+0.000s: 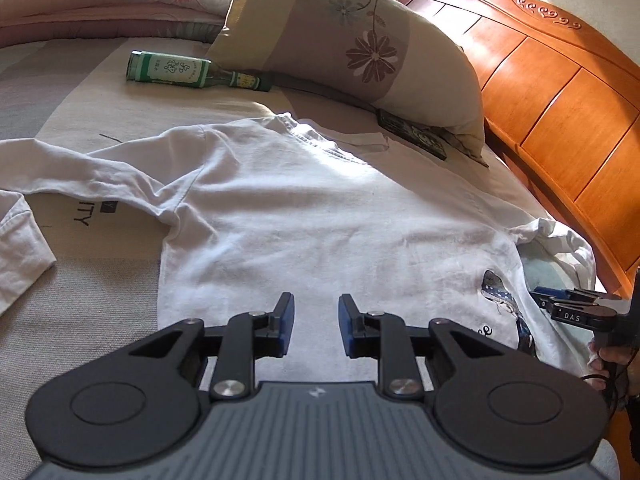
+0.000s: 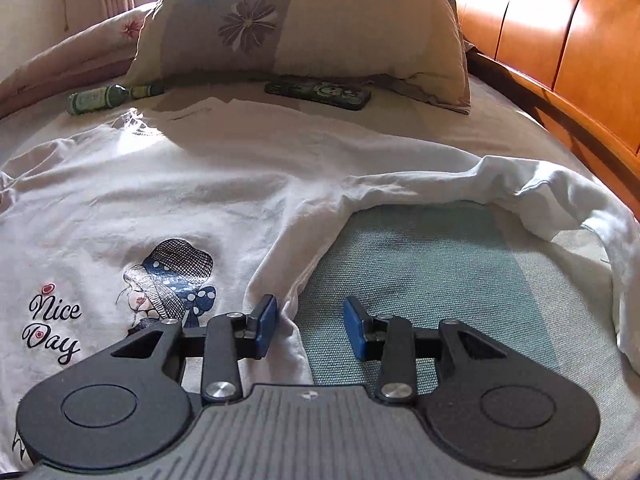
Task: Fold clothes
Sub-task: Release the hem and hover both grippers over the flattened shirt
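While a white shirt [image 1: 304, 208] lies flat on the bed [image 1: 80, 92], both grippers hover above it. Left gripper [image 1: 316, 320] and right gripper [image 2: 310, 322] have jaws spread wide, holding nothing.

Shirt sleeve [image 1: 16, 240] cropped at frame edge
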### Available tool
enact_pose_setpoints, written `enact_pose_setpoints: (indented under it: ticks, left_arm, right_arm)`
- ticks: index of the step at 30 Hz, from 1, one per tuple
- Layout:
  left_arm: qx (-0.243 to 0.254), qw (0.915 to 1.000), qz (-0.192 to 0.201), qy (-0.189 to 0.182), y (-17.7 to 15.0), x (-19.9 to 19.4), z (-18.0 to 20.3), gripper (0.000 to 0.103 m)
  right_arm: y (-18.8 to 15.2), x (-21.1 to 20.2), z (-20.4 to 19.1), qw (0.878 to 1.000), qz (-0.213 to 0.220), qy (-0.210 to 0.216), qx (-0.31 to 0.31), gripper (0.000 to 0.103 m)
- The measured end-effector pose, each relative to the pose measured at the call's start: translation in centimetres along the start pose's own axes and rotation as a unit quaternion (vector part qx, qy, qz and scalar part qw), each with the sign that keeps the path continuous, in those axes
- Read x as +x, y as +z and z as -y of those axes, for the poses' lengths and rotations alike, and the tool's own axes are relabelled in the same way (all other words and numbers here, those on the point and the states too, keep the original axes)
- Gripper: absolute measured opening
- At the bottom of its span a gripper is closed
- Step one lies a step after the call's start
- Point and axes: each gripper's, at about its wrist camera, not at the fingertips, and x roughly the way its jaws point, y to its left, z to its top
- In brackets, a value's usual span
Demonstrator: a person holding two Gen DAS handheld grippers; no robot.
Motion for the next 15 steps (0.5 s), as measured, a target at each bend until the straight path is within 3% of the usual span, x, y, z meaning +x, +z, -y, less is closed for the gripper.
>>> enact_pose_setpoints:
  ticks: [2, 6, 10, 14, 15]
  left_arm:
    - [0.016, 0.9998, -0.010, 0.005, -0.5, 0.8, 0.7, 0.026]
    - [0.025, 0.9995, -0.017, 0.011, -0.8, 0.7, 0.7, 0.027]
    - [0.032, 0.9991, -0.023, 0.017, -1.1, 0.5, 0.6, 0.032]
    - [0.039, 0.9986, -0.028, 0.022, -1.3, 0.2, 0.5, 0.034]
    - [0.041, 0.9984, -0.030, 0.024, -1.4, 0.1, 0.5, 0.035]
  right_arm:
    - [-0.2, -0.4, -0.7, 1.000, -0.004, -0.001, -0.016, 0.036]
    - [-0.8, -1.1, -0.2, 0.999, -0.019, 0.036, 0.001, 0.008]
    - [-1.1, -1.6, 0.9, 1.000, -0.020, -0.002, -0.001, 0.004]
    - [-0.8, -2.3, 3.6, 0.998, -0.027, -0.037, 0.051, 0.006]
    - [-0.4, -2.6, 3.7, 0.998, -0.020, -0.027, 0.052, 0.009]
